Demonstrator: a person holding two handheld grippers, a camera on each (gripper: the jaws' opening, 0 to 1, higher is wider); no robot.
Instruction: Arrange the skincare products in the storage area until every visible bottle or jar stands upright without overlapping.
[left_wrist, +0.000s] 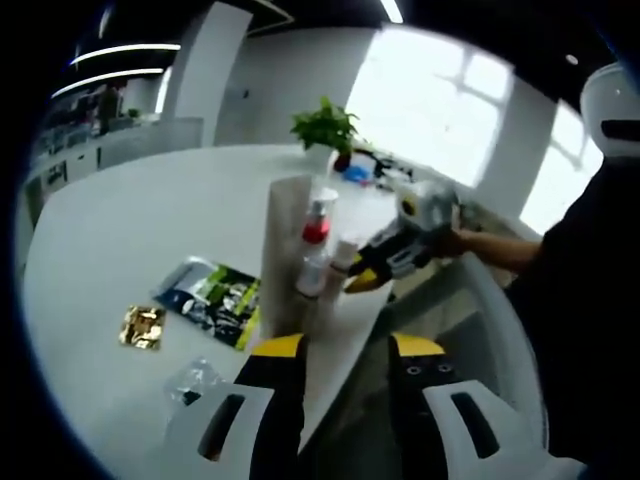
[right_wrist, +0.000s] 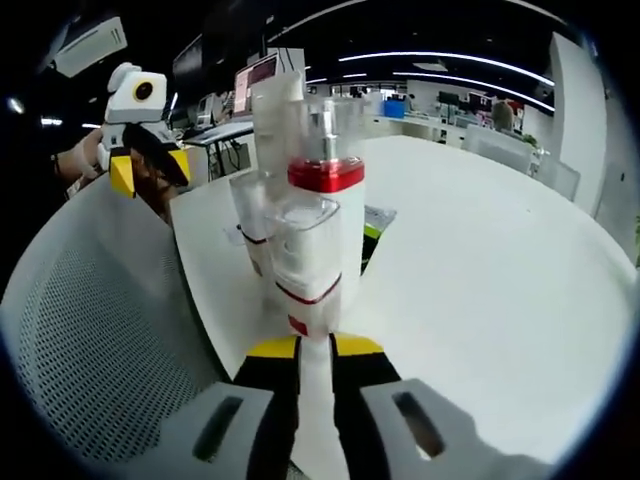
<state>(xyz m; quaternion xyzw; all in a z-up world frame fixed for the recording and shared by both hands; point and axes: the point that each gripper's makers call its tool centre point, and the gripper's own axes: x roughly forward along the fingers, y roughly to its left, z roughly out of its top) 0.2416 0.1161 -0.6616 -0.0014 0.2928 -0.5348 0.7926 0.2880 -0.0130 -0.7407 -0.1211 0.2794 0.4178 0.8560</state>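
Daylight from the windows (left_wrist: 440, 110) in the upper right of the left gripper view blows out to white glare. The right gripper view has ceiling light strips (right_wrist: 450, 62) overhead. Both views bend at the edges and look soft.

The bottle's (right_wrist: 318, 235) base is hidden behind the right gripper (right_wrist: 316, 352), the booklet (left_wrist: 217, 300) print is too blurred to read, and the far desks (right_wrist: 470, 110) are too small to tell.
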